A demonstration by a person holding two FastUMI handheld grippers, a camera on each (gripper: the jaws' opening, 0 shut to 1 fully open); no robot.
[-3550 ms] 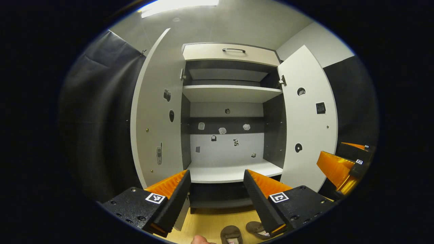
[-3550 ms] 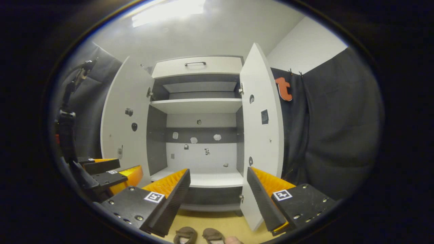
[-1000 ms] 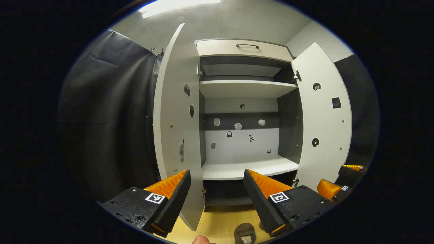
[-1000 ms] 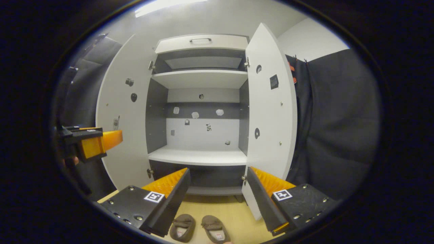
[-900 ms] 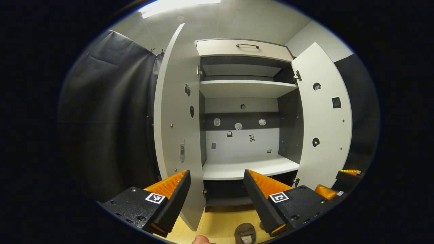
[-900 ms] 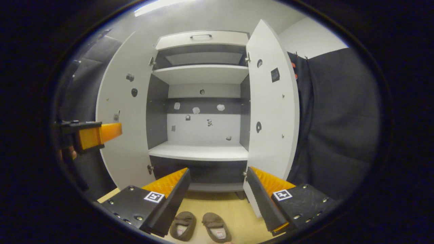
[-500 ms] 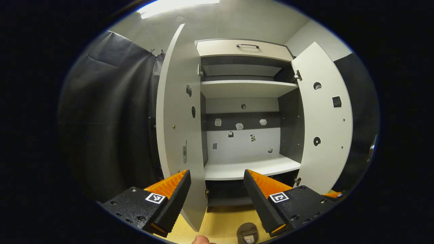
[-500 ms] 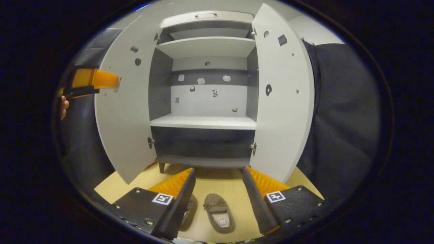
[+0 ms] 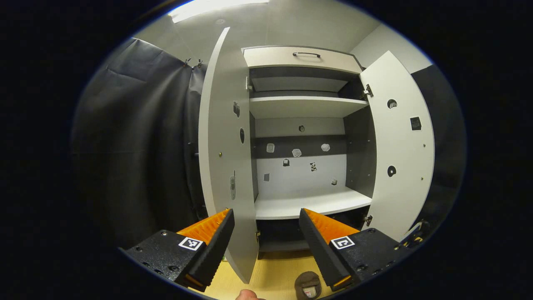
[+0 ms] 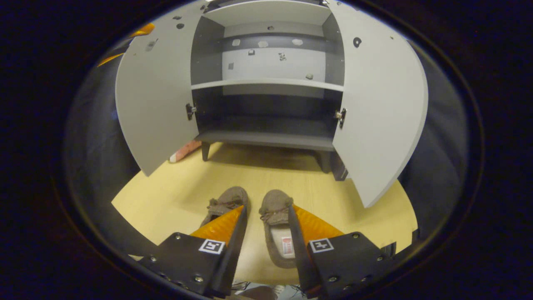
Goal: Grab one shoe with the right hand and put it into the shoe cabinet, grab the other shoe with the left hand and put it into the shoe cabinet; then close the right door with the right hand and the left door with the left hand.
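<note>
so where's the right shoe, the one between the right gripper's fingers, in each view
Right gripper view: the right shoe lies on the wooden floor at bottom centre, between the open right gripper fingers, beside the other shoe.
Left gripper view: one brown shoe peeks in at the bottom edge; I cannot tell which of the pair it is.
Shared landmark: the white middle shelf of the open cabinet.

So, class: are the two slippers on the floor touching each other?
Apart. The right gripper view shows a strip of bare floor between the left slipper and the right slipper.
</note>
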